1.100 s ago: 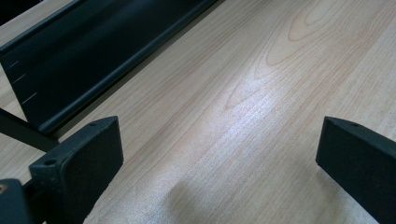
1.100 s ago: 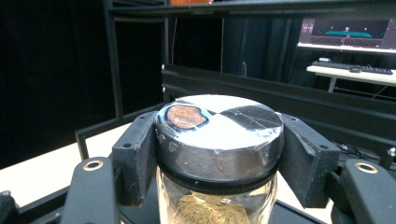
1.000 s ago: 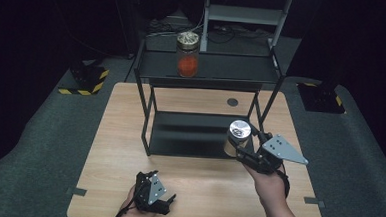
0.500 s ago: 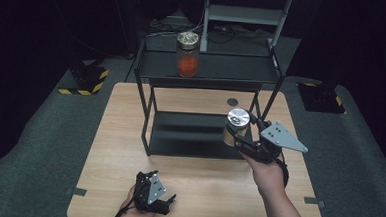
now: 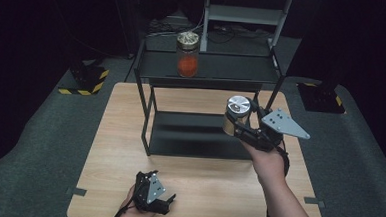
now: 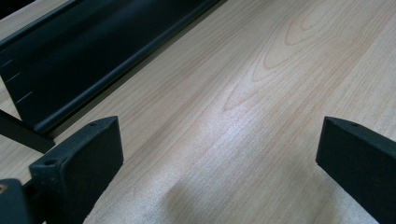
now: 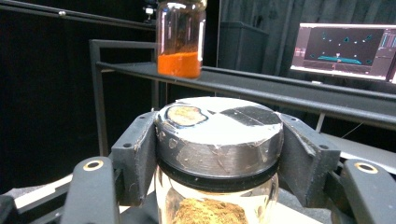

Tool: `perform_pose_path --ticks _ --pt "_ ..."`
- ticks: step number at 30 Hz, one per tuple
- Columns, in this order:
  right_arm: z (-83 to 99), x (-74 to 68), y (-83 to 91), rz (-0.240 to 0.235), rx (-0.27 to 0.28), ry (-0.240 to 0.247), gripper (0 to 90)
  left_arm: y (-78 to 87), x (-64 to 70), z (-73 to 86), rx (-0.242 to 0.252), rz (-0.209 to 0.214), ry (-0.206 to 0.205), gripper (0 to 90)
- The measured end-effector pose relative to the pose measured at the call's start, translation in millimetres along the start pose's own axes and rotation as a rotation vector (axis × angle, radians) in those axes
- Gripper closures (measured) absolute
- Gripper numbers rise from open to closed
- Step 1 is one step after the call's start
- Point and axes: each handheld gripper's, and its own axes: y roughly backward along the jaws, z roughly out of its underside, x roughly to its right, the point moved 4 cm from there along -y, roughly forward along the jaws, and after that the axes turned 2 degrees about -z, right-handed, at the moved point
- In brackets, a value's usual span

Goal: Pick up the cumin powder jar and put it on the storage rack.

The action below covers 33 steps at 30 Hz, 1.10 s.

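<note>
Right hand-held gripper [image 5: 240, 122] is clamped around a glass jar with a silver lid [image 5: 237, 114], lifted above the right side of the wooden tabletop [image 5: 108, 149], just in front of a black metal shelf rack [image 5: 218, 70]. In the right gripper view, both black jaws press against the jar just under its silver lid [image 7: 219, 128], and brownish powder shows inside the glass below. A grey three-cornered plate [image 5: 284, 124] sits on top of this gripper, and the person's right forearm [image 5: 288, 203] reaches in from the lower edge.

A second jar with orange powder [image 5: 187, 54] stands upright on the rack's upper shelf, well apart from the held jar; in the right gripper view it appears beyond and higher than the silver lid, at the shelf's front edge. A lit monitor [image 7: 348, 49] glows in the dark background at the right of that view.

Left hand-held gripper [image 5: 158, 203] rests low near the front edge of the tabletop, held in the person's left hand [image 5: 133, 213]. In the left gripper view its jaws stand wide apart with nothing between them, over bare wood grain, and the rack's black lower shelf [image 6: 93, 60] lies ahead.
</note>
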Motion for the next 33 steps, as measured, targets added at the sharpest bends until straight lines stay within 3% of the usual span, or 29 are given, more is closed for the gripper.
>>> perform_pose_path --ticks 33 --pt "-55.2 9.2 -21.7 0.027 0.073 0.010 34.6 1.0 -2.1 0.9 0.006 0.006 0.002 1.0"
